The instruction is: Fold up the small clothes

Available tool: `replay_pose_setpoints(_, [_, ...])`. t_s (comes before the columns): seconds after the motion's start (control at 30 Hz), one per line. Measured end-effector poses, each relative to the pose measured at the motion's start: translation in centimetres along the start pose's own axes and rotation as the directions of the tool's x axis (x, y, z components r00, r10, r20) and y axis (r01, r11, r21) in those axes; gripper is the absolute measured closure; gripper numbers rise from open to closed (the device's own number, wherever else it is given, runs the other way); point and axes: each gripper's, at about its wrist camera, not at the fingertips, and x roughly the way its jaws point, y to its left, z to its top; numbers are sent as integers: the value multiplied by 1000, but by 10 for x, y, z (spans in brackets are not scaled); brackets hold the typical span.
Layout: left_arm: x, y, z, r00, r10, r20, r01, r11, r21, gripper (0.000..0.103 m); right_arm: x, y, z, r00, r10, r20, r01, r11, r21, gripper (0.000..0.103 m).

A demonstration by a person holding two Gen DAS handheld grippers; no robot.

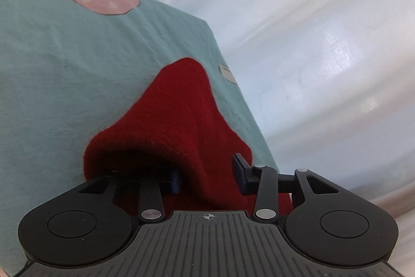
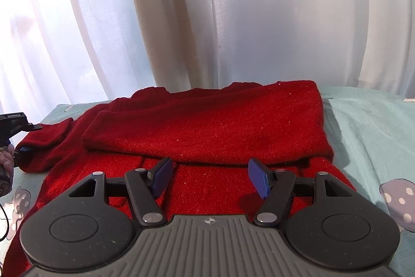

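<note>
At nine o'clock in the right wrist view, the left gripper [image 2: 24,144] is meeting the sleeve end [image 2: 46,139] of the fuzzy red knit sweater [image 2: 207,121]. Its own camera shows red fabric [image 1: 186,121] lying between the fingers, one pad buried in it; whether the pads are pressing cannot be told. The sweater is lying on the pale teal printed cloth [image 2: 363,136], one sleeve already folded across the body. At six o'clock, the right gripper [image 2: 210,177] is hovering over the hem, jaws parted, gripping nothing. The left sleeve and the final body folds are judged outstanding.
</note>
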Motion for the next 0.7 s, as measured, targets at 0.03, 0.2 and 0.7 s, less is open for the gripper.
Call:
replay_pose_setpoints(0.03, [4,3,1,1000,-9,-8,9,1000,-25,78,-1,-1,0,1000,-4,2,4,1000,3,38])
replay_pose_setpoints(0.2, [8,2,-3,1000,-6,-17,6,1000,-22,92,-3,-9,-2,1000,-27,-7,28,999,34,38])
replay_pose_setpoints(0.7, [-27,-144,-169,805,-342,-485,492,841,223,38,-4,-13,17,994,100,46,-106,983,152,38])
